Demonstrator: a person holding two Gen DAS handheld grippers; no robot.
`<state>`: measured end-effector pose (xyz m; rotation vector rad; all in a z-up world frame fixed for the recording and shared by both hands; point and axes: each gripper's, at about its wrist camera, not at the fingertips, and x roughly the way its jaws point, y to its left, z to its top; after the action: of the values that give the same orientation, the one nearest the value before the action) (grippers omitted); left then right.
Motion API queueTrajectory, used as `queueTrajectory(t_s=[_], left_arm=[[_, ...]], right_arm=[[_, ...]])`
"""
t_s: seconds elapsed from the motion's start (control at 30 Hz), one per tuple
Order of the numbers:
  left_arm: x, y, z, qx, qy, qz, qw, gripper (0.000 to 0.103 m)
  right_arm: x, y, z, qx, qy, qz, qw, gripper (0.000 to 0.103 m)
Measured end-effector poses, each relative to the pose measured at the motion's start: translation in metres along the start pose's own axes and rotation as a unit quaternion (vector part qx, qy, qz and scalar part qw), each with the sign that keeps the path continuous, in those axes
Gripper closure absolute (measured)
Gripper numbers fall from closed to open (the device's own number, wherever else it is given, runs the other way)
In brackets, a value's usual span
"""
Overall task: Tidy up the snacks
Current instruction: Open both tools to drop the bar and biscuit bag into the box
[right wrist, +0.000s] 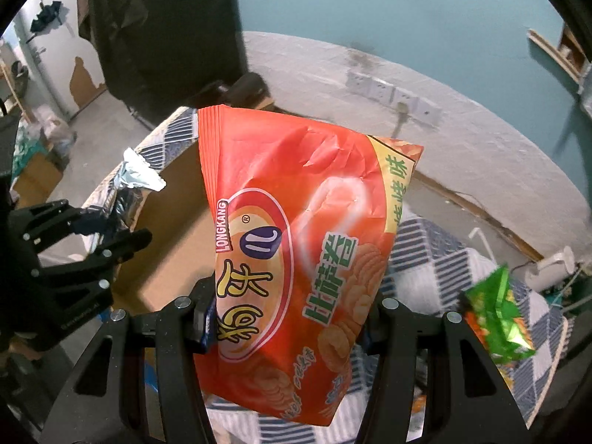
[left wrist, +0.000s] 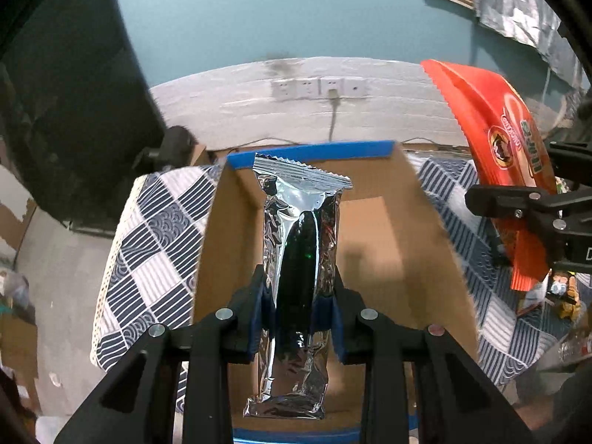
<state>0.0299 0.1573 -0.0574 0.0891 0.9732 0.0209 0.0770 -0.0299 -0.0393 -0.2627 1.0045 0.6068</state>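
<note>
Two snack packets are carried at once, one per gripper, above an open cardboard box (left wrist: 373, 222) that rests on a checked cloth (left wrist: 148, 244); holding each packet lengthwise along the fingers probably lets it slide into the box end first. Left: the left gripper (left wrist: 299, 310) is clamped on a silver foil packet (left wrist: 299, 244), its blue pads pressing the packet's two long edges near mid-length, so the crimped top projects beyond the fingertips over the box floor. Right: the right gripper (right wrist: 286, 323) grips an orange snack bag (right wrist: 303, 244) across its lower half, the fuller upper part standing clear of the fingers, beside the box. Far right, a green packet (right wrist: 497, 318) lies on the cloth, apparently not yet sorted.
</note>
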Motion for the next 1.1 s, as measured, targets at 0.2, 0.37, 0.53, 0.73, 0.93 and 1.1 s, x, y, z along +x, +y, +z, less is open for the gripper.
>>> queueTrajectory(t_s=[0.2, 0.37, 0.53, 0.73, 0.93, 1.1], left_arm=[[0.015, 0.024, -0.012, -0.012, 0.018, 0.022, 0.9995, 0.073], [0.016, 0.033, -0.017, -0.020, 0.022, 0.022, 0.9993, 0.073], [0.019, 0.033, -0.016, -0.017, 0.027, 0.020, 0.9993, 0.072], [0.020, 0.024, -0.016, 0.000, 0.028, 0.033, 0.9991, 0.055], [0.013, 0.017, -0.012, 0.006, 0.015, 0.037, 0.9992, 0.043], [0.011, 0.007, -0.010, 0.015, 0.013, 0.031, 0.9993, 0.041]], right_arm=[[0.022, 0.022, 0.007, -0.010, 0.025, 0.015, 1.000, 0.048], [0.036, 0.034, 0.006, -0.019, 0.038, 0.023, 0.999, 0.047], [0.040, 0.038, 0.008, -0.019, 0.047, 0.021, 0.998, 0.032], [0.035, 0.032, 0.007, -0.015, 0.039, 0.014, 0.999, 0.026], [0.022, 0.020, 0.004, -0.004, 0.027, 0.009, 1.000, 0.025], [0.009, 0.008, -0.006, 0.001, 0.020, -0.001, 1.000, 0.022]])
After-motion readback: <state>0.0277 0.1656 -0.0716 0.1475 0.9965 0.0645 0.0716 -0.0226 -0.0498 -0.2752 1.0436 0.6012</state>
